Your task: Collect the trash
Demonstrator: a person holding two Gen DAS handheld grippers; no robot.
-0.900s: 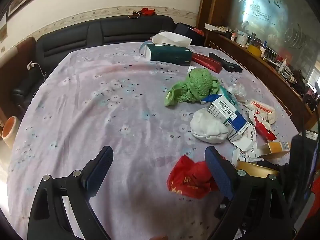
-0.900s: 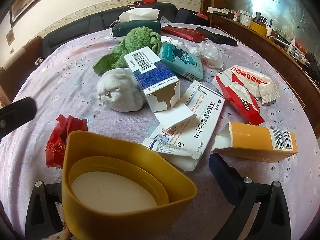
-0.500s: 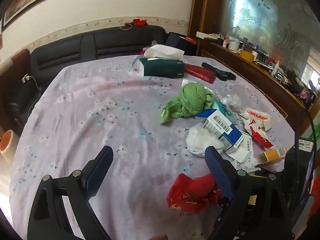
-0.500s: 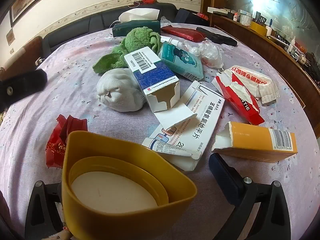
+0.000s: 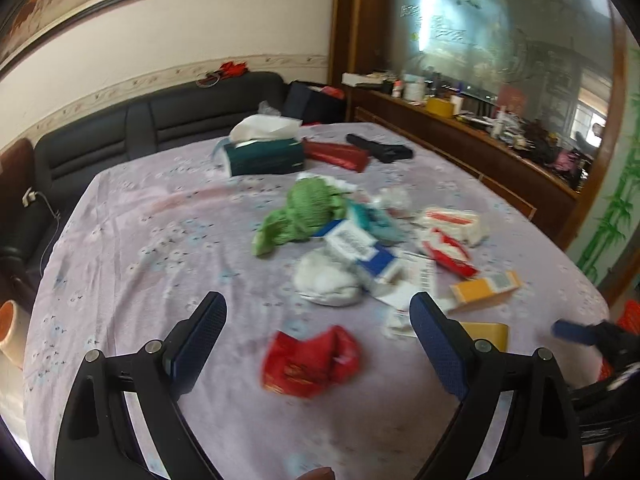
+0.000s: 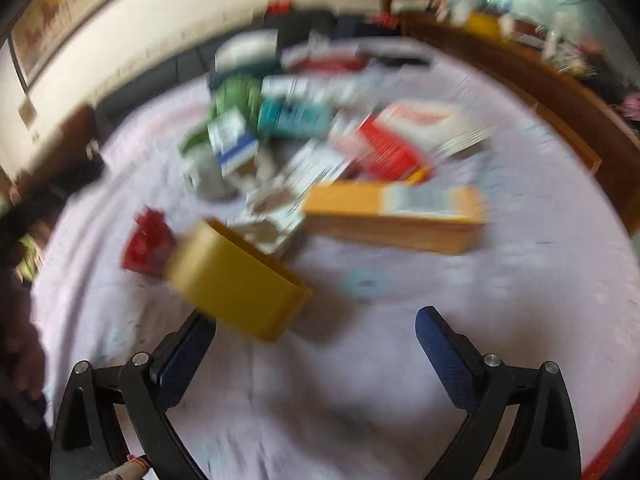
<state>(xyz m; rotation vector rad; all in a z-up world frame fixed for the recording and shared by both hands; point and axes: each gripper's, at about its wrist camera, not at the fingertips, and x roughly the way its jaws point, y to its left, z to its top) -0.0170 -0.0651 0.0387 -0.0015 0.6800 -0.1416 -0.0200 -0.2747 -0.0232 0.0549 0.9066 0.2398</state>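
The yellow tub [image 6: 236, 284] is blurred, tilted, just left of the orange carton [image 6: 394, 214]; right gripper [image 6: 316, 332] gapes empty; left gripper [image 5: 316, 320] likewise spread wide.

Both wrist views look forward along their fingers, above the near edge of the bench [image 5: 132, 240], tilted down toward the sofa [image 5: 168, 120] and wall. The left view sits farther left. The right view is nearer the litter and badly blurred. Both share the red wrapper [image 5: 312, 360], the orange box [image 6: 394, 212], and seemingly the yellow cup [image 6: 240, 284].
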